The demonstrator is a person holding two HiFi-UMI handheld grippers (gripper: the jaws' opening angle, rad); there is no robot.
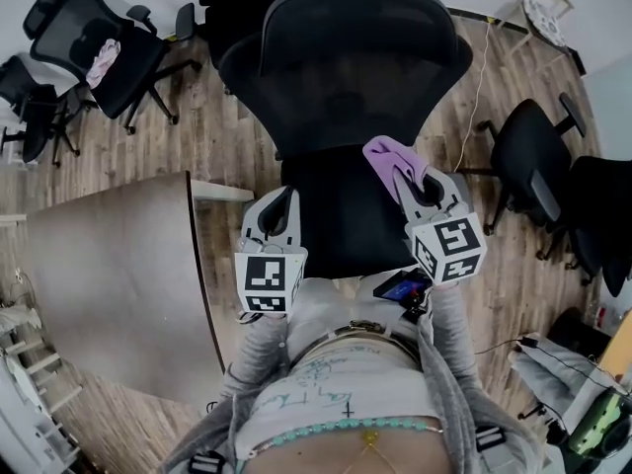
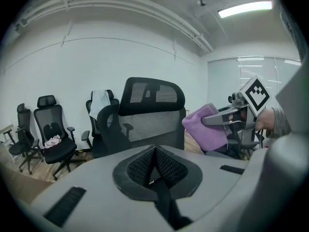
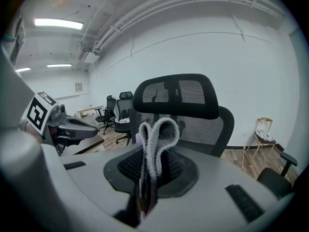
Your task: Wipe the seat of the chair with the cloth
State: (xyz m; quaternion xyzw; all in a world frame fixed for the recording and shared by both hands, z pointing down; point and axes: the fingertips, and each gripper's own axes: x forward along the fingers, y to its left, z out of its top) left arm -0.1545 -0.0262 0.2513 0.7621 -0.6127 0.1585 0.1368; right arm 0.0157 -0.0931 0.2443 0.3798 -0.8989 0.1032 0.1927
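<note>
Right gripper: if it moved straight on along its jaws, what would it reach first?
Probably the chair's mesh backrest, which sits dead ahead of the right gripper; the clamped cloth would touch it first. The gap is hard to judge.

Free to pass over the black seat (image 1: 341, 227), between the left hand-held gripper (image 1: 279, 207) and the right hand-held gripper (image 1: 415, 188). Blocked straight ahead of both by the tall mesh backrest (image 1: 355, 67) (curving round at either side). Hemmed in outward of the left one by the tabletop (image 1: 109, 265), just beside. Open over bare floor (image 1: 499, 270) outward of the right one, as far as another chair (image 1: 528, 156) well apart. Crowded ahead of the right one's jaws by the purple cloth (image 1: 388, 158), jutting toward the backrest.
</note>
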